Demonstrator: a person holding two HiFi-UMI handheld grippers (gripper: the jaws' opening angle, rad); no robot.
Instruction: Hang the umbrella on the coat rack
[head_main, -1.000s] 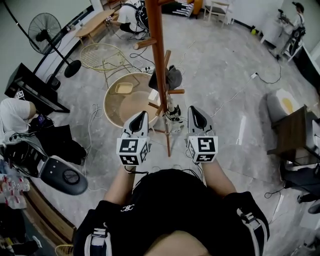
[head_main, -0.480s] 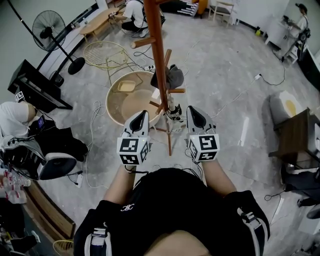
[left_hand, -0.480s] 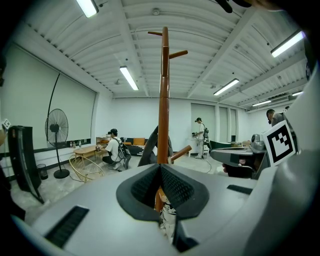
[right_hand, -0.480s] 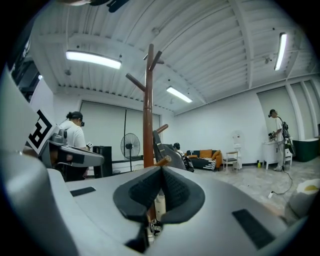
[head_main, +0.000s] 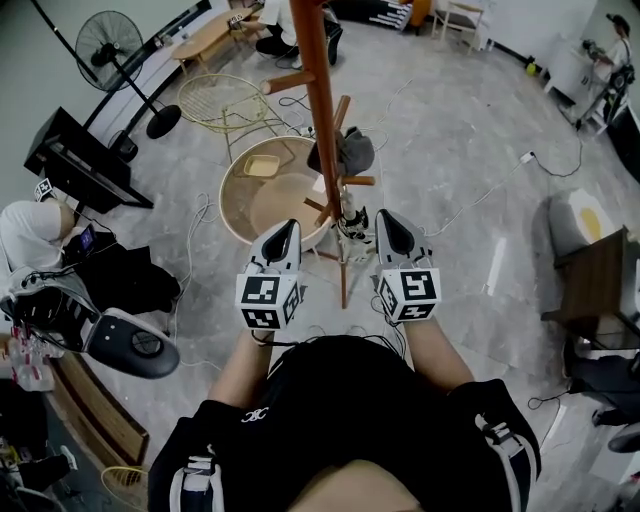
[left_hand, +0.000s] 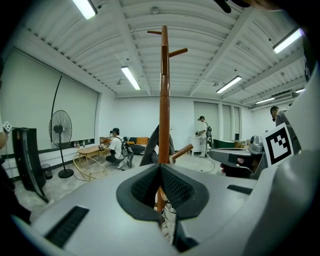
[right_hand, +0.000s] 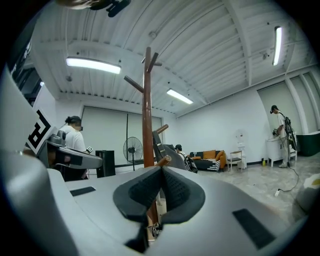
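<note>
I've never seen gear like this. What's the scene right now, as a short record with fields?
left gripper: jaws together, holding nothing
right gripper: jaws together, holding nothing
coat rack: upright wooden pole with pegs, just ahead of both grippers
on the rack: a dark item hangs by a peg; possibly the umbrella, hard to tell

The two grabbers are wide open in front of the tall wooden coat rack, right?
Not quite. The left gripper and the right gripper are not wide open: each has its jaws pressed together with nothing between them, as the left gripper view and the right gripper view show. They are in front of the tall wooden coat rack.
</note>
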